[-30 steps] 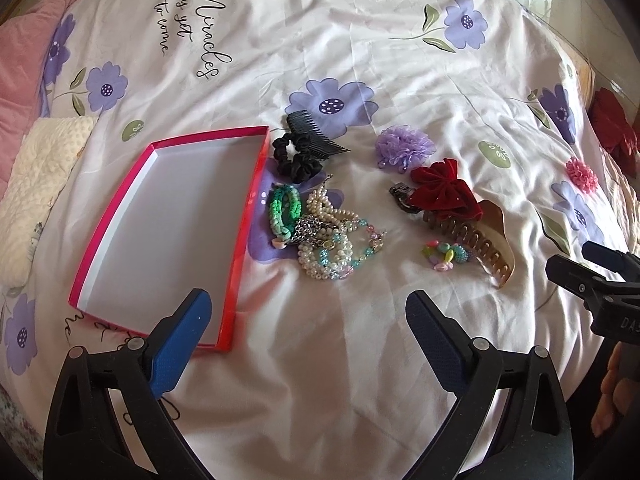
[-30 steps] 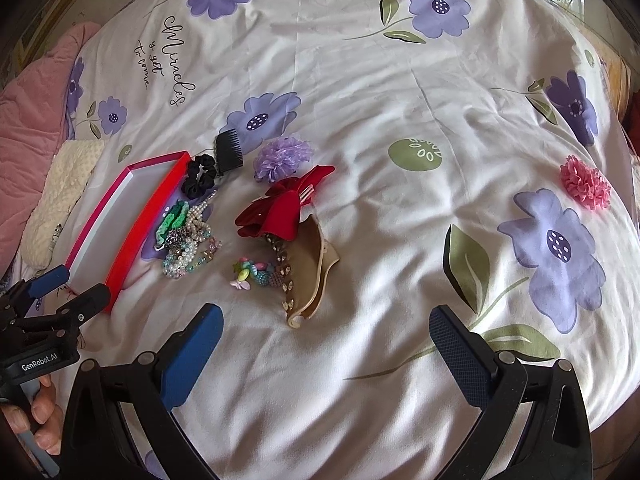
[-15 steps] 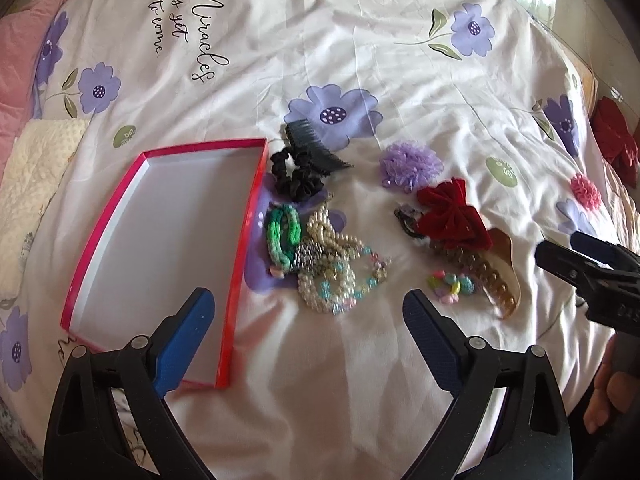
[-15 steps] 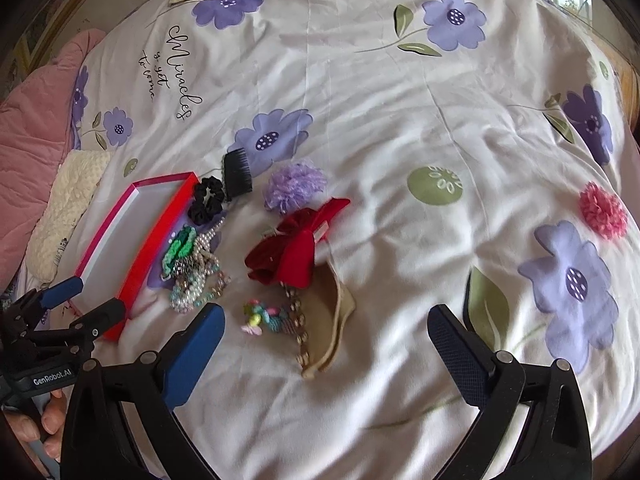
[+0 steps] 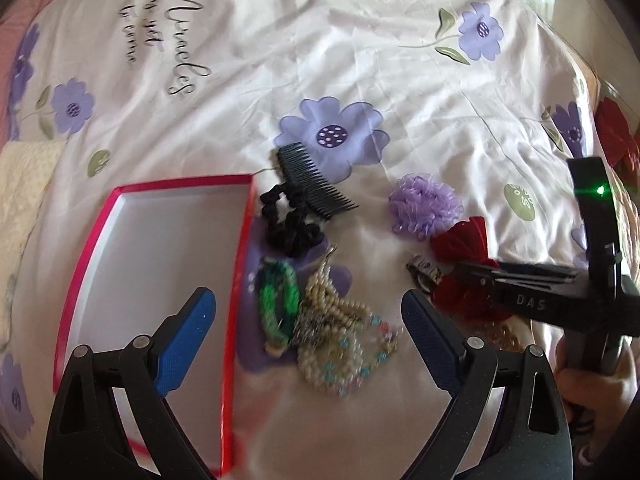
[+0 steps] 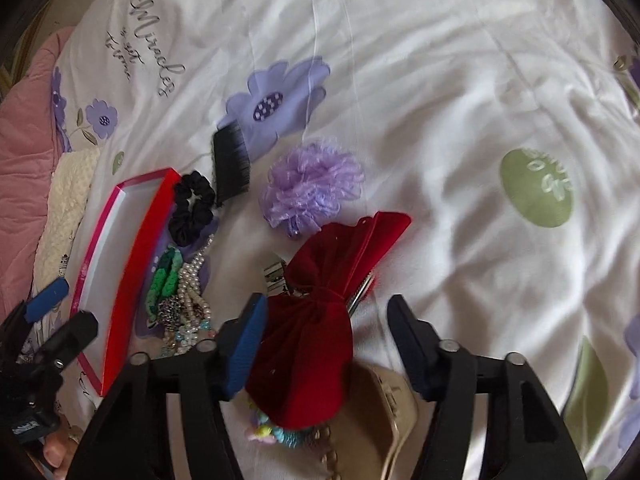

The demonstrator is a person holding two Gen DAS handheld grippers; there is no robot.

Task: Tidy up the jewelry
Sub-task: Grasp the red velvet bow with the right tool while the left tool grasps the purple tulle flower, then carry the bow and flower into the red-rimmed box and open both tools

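A red-rimmed white tray (image 5: pixel 160 248) lies on the bedspread, left of a pile of jewelry. The pile holds a green bracelet (image 5: pixel 278 300), pearl strands (image 5: pixel 340 332), a black scrunchie (image 5: pixel 290 226) and a black comb (image 5: pixel 312 180). My left gripper (image 5: pixel 308 336) is open and hovers over the bracelets. My right gripper (image 6: pixel 326 344) is open, with its jaws on either side of a red velvet bow clip (image 6: pixel 320 320). It also shows in the left wrist view (image 5: pixel 472 272). A purple fabric flower (image 6: pixel 312 188) lies behind the bow. A tan claw clip (image 6: pixel 384 420) lies under it.
A pink blanket (image 6: pixel 28 140) and a cream knit cloth (image 6: pixel 68 208) lie beyond the tray at the left. A small multicolour bead ornament (image 6: pixel 276 434) sits beside the claw clip. The floral bedspread (image 6: pixel 460 120) stretches to the right.
Both grippers have moved forward and down toward the pile. The right gripper's jaws have narrowed and now straddle the red bow. The left gripper is closer to the bracelets.
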